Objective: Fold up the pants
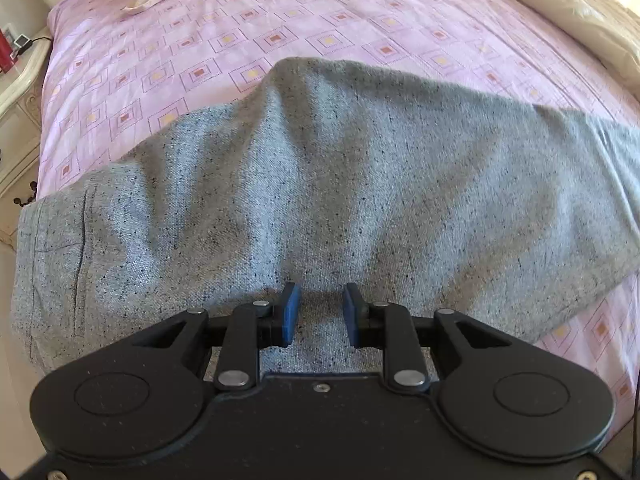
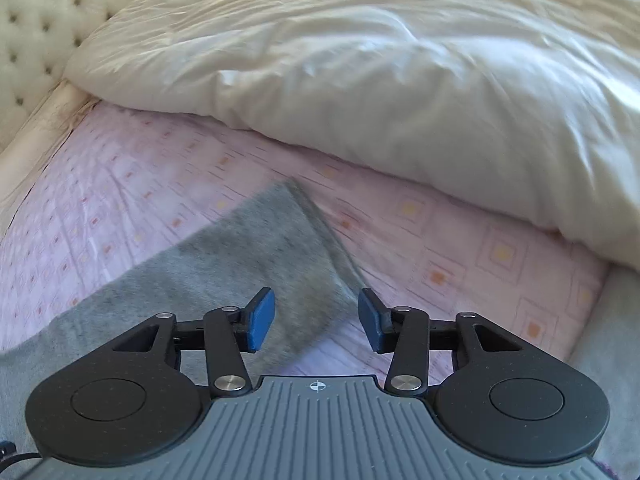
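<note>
The left gripper's (image 1: 319, 314) body is covering the near edge of the grey pants (image 1: 320, 184), whose leg is running off the frame's right edge. Ahead of the right gripper (image 2: 316, 320), motion blur is smearing the pants' weave and the pink sheet's (image 2: 440, 240) squares.

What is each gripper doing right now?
Left gripper: open, holding nothing, over the grey pants.
Right gripper: open, holding nothing, over the pants' end.

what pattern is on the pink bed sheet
Nested squares with orange or yellow centres on the pink sheet, clearest in the left wrist view.
</note>
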The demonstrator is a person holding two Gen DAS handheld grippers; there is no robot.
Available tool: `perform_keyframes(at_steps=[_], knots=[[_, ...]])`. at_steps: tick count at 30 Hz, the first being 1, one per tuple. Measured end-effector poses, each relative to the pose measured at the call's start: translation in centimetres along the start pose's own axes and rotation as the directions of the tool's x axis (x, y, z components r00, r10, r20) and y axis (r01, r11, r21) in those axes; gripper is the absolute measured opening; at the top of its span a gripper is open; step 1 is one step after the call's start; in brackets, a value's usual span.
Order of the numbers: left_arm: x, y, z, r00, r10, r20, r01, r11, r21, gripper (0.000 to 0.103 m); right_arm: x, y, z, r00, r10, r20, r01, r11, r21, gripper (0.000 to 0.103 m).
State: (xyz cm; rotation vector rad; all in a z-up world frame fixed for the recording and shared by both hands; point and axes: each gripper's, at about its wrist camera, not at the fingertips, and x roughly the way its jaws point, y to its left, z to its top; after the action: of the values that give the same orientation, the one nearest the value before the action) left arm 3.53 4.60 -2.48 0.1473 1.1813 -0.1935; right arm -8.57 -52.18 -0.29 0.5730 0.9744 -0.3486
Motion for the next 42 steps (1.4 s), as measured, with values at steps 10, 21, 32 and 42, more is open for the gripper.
perform_keyframes(at_steps=[10, 21, 32, 42], knots=[[0.3, -0.2, 0.0, 0.999, 0.03, -0.017, -0.03, 0.999, 0.031, 0.032, 3.0, -1.9, -1.5, 0.988, 0.118, 0.102, -0.131, 0.983, 0.129, 0.061], [-2.5, -3.4, 2.1, 0.998, -0.042, 0.045, 0.04, 0.999, 0.026, 0.032, 2.9, -0.8, -0.7, 0.995, 0.047, 0.085, -0.04, 0.996, -0.083, 0.01], [-0.6, -18.1, 7.8, 0.976, -0.21, 0.061, 0.201, 0.971, 0.128, 0.032, 3.3, -2.0, -1.4, 0.989, 0.111, 0.101, -0.104, 0.992, -0.077, 0.011], [4.7, -25.8, 10.9, 0.98, -0.2, 0.001, 0.198, 0.971, 0.132, 0.033, 3.3, -2.5, -2.0, 0.981, 0.153, 0.117, -0.142, 0.985, -0.094, 0.011]])
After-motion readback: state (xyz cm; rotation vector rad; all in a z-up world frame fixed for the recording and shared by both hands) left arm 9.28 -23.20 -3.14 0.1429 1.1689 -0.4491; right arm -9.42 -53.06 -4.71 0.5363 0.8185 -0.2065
